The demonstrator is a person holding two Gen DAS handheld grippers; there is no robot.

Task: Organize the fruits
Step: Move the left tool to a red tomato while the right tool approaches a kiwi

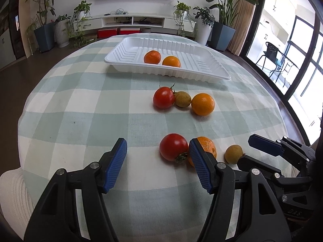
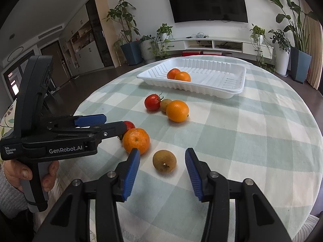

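left gripper (image 1: 157, 165): spread wide, holding nothing; hovers low over the tabletop (image 1: 80, 104), pads aimed toward the tray. Near tomato sits just ahead of the gap, close to the inner face of its right pad.
right gripper (image 2: 162, 173): spread wide, nothing pinched; the near brown fruit lies just ahead of the gap, touching neither pad.
near tomato (image 1: 173, 146): on the cloth, stem end tipped toward the camera and to the right; touching the near tangerine.
near tangerine (image 2: 136, 140): beside the tomato, stem dimple facing the right wrist camera; partly hidden by the left gripper's pad in the left view.
near brown fruit (image 2: 164, 160): small, round, stem scar facing the camera and slightly down; apart from the tangerine.
middle group: tomato (image 1: 163, 97), brown fruit (image 1: 182, 99), orange (image 1: 202, 104) in a row between the near group and the tray; tomato's stem points up and toward the brown fruit, those two touching.
tray (image 1: 201, 72): white ribbed plastic, far side of the tabletop, long axis running left to right, skewed a bit in the left view.
in tray: two oranges (image 1: 152, 57) side by side near the middle, touching or nearly so.
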